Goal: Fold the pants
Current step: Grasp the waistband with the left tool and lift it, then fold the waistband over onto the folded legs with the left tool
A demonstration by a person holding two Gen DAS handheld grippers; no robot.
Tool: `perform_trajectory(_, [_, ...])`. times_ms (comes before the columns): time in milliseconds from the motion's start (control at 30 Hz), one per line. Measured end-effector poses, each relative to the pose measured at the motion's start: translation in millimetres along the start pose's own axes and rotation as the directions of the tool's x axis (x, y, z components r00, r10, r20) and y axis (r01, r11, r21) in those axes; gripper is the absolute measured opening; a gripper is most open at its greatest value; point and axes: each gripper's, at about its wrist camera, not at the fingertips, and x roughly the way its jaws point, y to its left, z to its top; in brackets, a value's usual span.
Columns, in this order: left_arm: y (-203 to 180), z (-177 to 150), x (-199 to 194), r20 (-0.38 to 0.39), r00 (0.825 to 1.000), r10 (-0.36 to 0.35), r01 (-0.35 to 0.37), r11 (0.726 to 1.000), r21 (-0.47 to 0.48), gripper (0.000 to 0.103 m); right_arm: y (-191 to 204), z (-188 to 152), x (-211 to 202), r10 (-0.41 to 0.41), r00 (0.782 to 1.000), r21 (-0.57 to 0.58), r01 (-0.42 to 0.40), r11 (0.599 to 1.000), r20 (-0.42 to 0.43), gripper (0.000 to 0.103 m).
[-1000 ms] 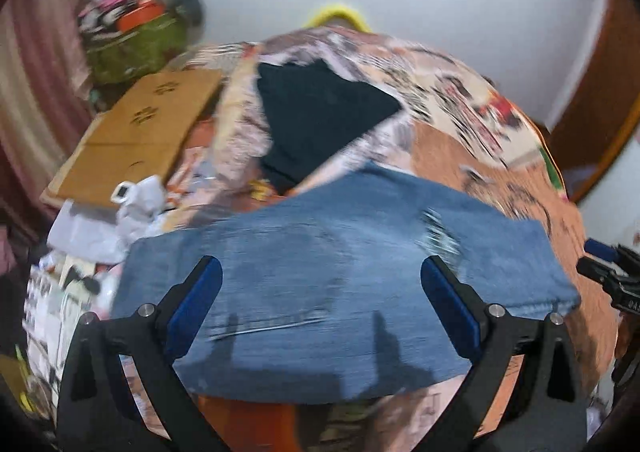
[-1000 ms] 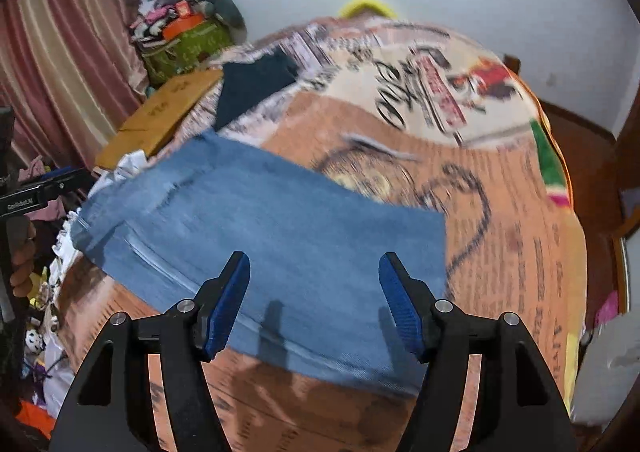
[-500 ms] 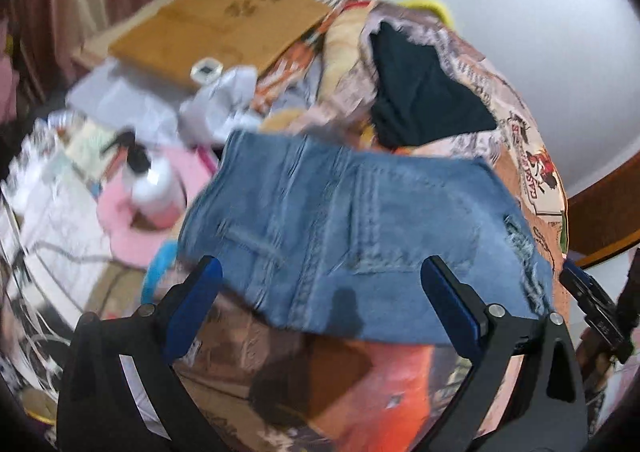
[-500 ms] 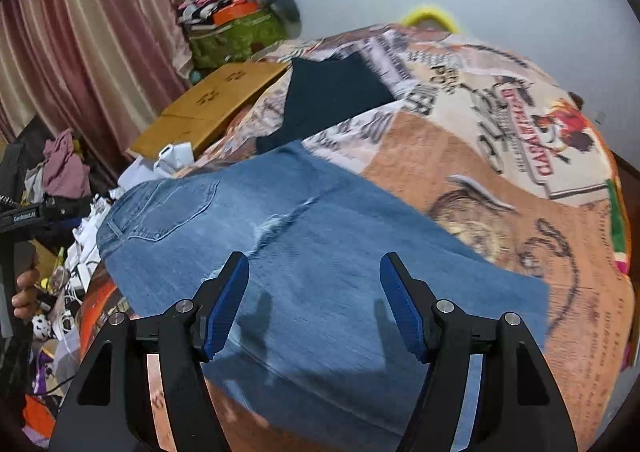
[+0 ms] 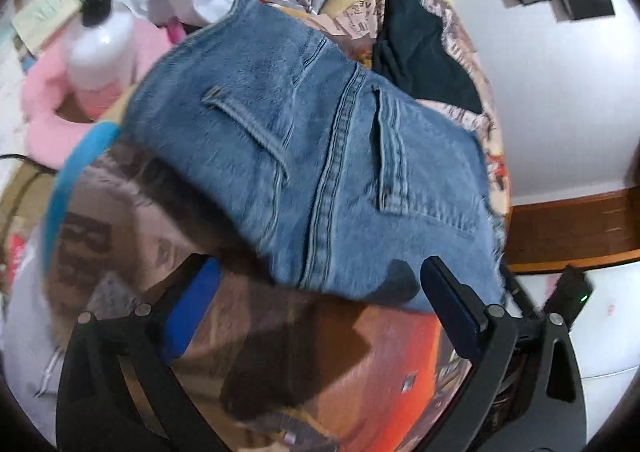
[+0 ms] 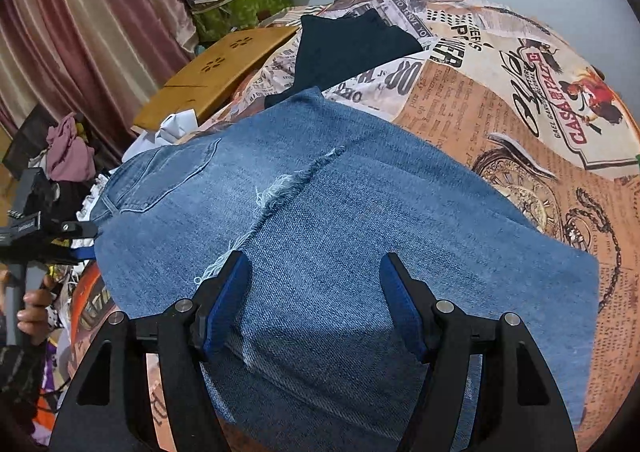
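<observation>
Folded blue jeans (image 6: 340,219) lie flat on the printed bedspread (image 6: 520,99). In the left wrist view their seat with two back pockets (image 5: 320,155) faces me. My left gripper (image 5: 324,308) is open and empty, hovering just in front of the waist-end edge of the jeans. My right gripper (image 6: 314,304) is open and empty, hovering low over the middle of the jeans, near a frayed rip (image 6: 288,187). The left gripper also shows at the left edge of the right wrist view (image 6: 44,232), beside the pocket end.
A folded black garment (image 6: 348,47) lies behind the jeans on the bed. A wooden lap table (image 6: 216,67), white paper and clutter sit to the left. A white pump bottle (image 5: 98,39) on pink fabric stands beside the bed. A green bag (image 6: 240,3) lies near the curtain.
My left gripper swung left and down to the waist end of the jeans. My right gripper moved forward and lower over the middle of the jeans. The jeans lie as before.
</observation>
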Motion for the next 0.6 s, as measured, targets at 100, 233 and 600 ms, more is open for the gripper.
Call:
perform_trajectory(100, [14, 12, 12, 0.011, 0.998, -0.059, 0.060, 0.997, -0.055, 0.100, 1, 0, 0, 0.005, 1.000, 0.003, -0.005, 1.000, 0.000, 0.064])
perform_trajectory(233, [14, 27, 20, 0.041, 0.999, 0.007, -0.004, 0.998, -0.068, 0.084, 0, -1, 1, 0.008, 1.000, 0.005, -0.008, 1.000, 0.001, 0.065])
perform_trajectory(600, [-34, 41, -36, 0.287, 0.939, 0.190, -0.221, 0.972, 0.079, 0.022, -6, 3, -18, 0.004, 1.000, 0.025, -0.004, 1.000, 0.017, 0.065])
